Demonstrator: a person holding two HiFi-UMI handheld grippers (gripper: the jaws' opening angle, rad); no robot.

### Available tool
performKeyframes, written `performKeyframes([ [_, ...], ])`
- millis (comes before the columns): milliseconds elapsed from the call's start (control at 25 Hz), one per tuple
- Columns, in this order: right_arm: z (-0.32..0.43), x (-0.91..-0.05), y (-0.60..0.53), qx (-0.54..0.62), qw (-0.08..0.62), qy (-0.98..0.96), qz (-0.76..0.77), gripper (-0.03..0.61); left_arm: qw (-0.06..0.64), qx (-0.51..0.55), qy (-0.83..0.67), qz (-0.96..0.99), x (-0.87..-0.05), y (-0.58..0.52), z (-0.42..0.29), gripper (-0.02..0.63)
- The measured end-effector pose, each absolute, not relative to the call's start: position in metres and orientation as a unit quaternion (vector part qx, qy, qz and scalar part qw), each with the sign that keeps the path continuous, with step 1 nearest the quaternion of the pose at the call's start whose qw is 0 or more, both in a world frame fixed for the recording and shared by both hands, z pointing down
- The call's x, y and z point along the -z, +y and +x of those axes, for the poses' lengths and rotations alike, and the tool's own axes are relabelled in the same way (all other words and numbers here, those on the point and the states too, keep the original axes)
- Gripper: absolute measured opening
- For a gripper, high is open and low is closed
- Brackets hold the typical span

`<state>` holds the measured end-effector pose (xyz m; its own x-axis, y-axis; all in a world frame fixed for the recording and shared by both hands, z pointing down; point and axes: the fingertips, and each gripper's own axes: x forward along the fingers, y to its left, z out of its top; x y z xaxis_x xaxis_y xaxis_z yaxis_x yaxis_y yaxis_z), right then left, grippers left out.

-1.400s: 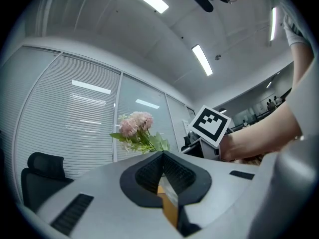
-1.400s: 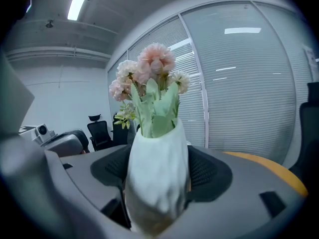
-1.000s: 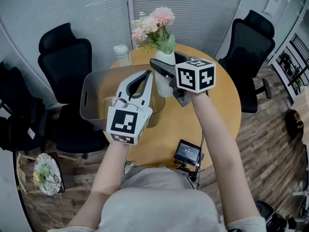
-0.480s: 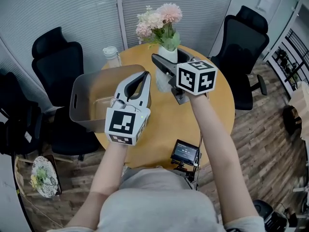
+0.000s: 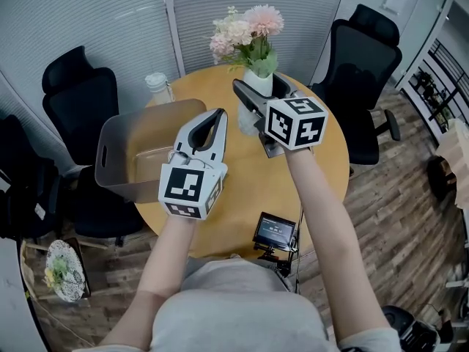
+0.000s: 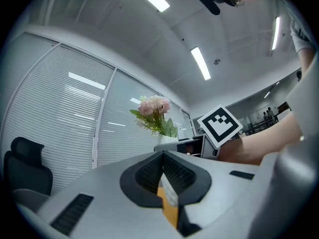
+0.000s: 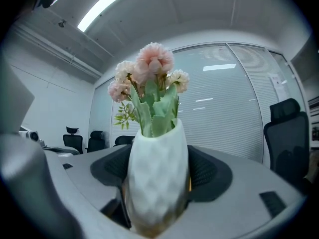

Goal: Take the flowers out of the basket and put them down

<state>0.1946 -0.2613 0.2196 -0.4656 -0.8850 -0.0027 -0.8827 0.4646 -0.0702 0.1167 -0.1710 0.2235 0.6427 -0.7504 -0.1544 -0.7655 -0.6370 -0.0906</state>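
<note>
Pink and cream flowers (image 5: 245,31) stand in a white dimpled vase (image 5: 258,79). My right gripper (image 5: 256,94) is shut on the vase body and holds it upright over the round wooden table (image 5: 234,196), just right of the grey basket (image 5: 121,134). Whether the vase base touches the table I cannot tell. In the right gripper view the vase (image 7: 157,178) sits between the dark pads (image 7: 212,173), with the flowers (image 7: 149,68) above. My left gripper (image 5: 218,116) hovers shut and holds nothing beside the basket's right end; its view shows the flowers (image 6: 154,106) ahead.
A lidded glass jar (image 5: 157,86) stands behind the basket. A small screen device (image 5: 272,231) is fixed at the table's near edge. Black office chairs (image 5: 73,94) (image 5: 359,42) flank the table. A plate with greenery (image 5: 58,270) lies on the floor at left.
The right gripper with the vase has drifted a little right, away from the basket's end. The left gripper has barely moved. Neither grip has changed.
</note>
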Motion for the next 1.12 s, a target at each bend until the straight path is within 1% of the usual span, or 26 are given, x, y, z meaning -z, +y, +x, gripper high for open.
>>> performKeyframes([
  [480, 0.233, -0.239, -0.261, 0.006, 0.015, 0.835, -0.55, 0.36, 0.06, -0.066, 0.415, -0.905, -0.236, -0.175, 0.152, 0.003],
  [840, 0.243, -0.287, -0.266, 0.01, -0.006, 0.83, -0.558, 0.36, 0.063, -0.058, 0.403, -0.911, -0.259, -0.164, 0.167, 0.003],
  [1120, 0.248, -0.316, -0.269, 0.019, -0.01, 0.827, -0.561, 0.36, 0.046, -0.058, 0.406, -0.911, -0.277, -0.167, 0.174, 0.003],
])
